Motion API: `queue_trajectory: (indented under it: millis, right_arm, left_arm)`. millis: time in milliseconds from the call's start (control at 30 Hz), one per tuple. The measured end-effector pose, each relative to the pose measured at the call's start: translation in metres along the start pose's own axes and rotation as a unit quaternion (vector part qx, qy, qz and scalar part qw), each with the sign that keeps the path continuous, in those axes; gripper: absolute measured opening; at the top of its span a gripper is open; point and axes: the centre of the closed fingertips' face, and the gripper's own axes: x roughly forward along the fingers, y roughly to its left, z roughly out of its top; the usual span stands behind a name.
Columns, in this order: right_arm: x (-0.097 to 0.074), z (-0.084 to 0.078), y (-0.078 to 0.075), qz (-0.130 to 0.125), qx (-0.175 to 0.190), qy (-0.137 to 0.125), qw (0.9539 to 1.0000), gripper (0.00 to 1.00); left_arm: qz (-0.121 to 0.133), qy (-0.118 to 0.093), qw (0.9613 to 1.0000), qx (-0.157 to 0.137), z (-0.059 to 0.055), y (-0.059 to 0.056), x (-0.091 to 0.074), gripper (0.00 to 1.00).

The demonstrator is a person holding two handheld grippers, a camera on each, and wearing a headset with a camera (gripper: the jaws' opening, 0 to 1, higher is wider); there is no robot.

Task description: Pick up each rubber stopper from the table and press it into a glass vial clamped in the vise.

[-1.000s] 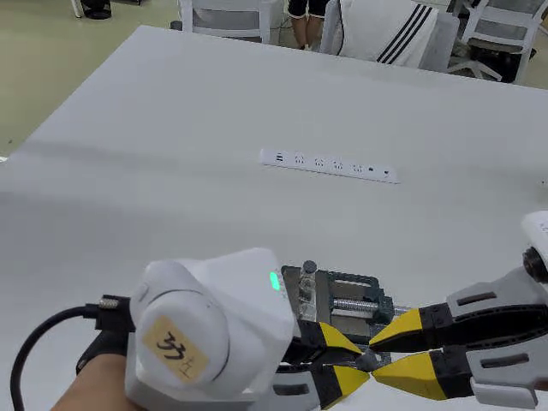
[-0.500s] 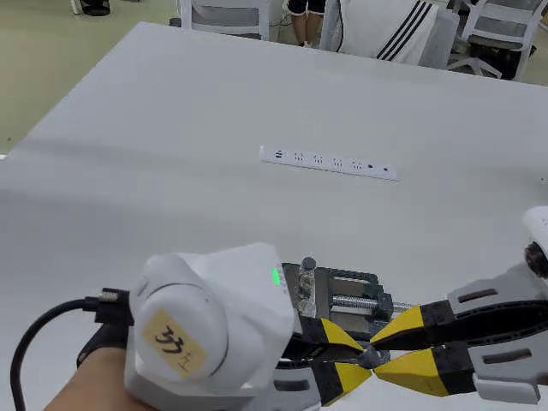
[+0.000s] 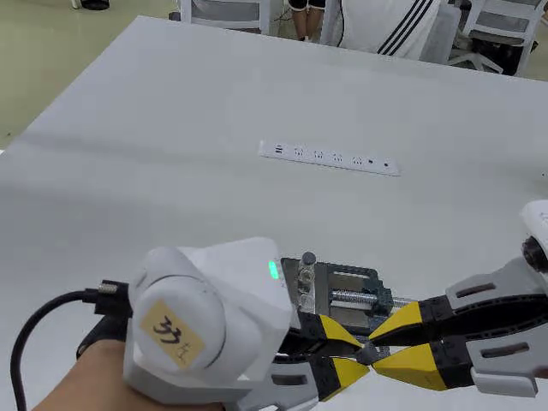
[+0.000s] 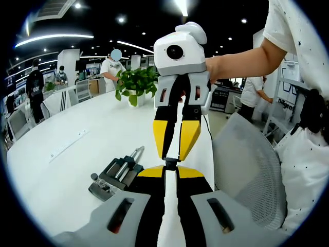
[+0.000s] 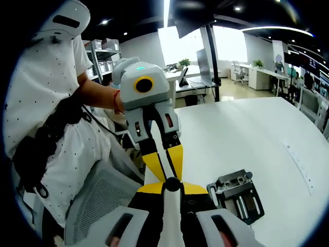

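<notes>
Table [image 3: 171, 128]: vial [image 3: 306, 289] in vise [image 3: 349, 285]; left gripper [image 5: 170, 176], right gripper [image 4: 171, 158] touching stopper [image 5: 172, 184]

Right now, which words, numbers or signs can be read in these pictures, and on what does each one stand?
"33", then one handwritten mark I cannot make out: on the yellow sticker on the white housing of the left claw.
Power strip: the marks beside its sockets are too small to read.
Vise: no lettering can be made out.
</notes>
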Motion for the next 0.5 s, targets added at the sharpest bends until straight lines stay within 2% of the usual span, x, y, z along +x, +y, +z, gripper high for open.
queue_trajectory:
  millis: [233,500]
  right_arm:
    - [0.0019,0.0020,-0.0013,-0.002,-0.002,0.004,1.0000,0.06]
    - [0.0064,0.0006,-0.0024,-0.001,-0.001,0.015,0.9999,0.05]
  left_arm:
    - [0.002,-0.005,1.0000,-0.004,0.0010,0.0001,-0.0006,0.04]
    - [0.003,-0.007,1.0000,-0.005,-0.0048,0.0019,-0.0006,0.04]
